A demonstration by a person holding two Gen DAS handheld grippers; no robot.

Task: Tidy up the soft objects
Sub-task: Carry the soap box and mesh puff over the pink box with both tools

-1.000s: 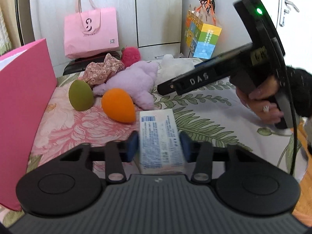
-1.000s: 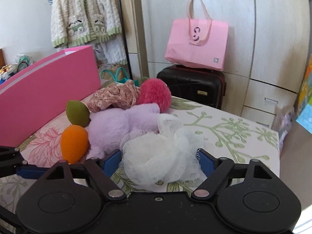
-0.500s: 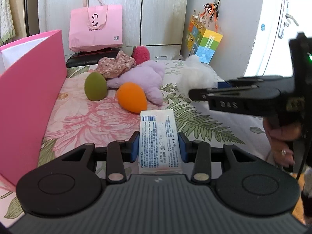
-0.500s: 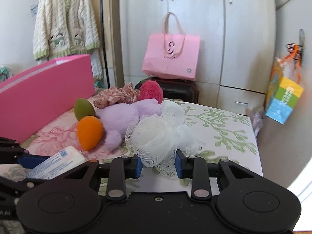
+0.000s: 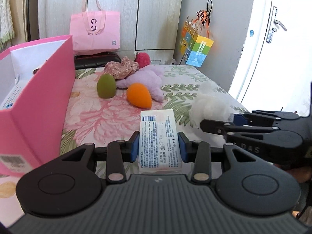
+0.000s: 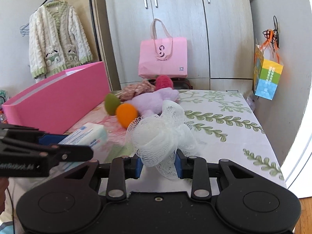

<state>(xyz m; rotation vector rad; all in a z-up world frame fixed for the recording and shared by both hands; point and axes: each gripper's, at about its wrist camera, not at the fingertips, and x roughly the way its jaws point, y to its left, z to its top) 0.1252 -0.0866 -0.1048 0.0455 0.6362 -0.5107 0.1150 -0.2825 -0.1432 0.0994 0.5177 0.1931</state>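
While "DAS" marks the right claw [image 6: 158,165] gripping mesh pouf [image 6: 161,130], left claw [image 5: 159,149] clamps barcoded packet [image 5: 159,136].

left gripper [image 5: 158,149]: black, blue pads, silver screws | right gripper [image 6: 157,165]: black, blue pads, "DAS" lettering

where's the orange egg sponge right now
In the left wrist view the orange sponge lies mid-frame on the bedspread, right of the green sponge and against the purple plush toy.

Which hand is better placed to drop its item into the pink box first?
Left. The left gripper, holding the tissue pack, is beside the pink box; the right one holds the mesh puff farther away.
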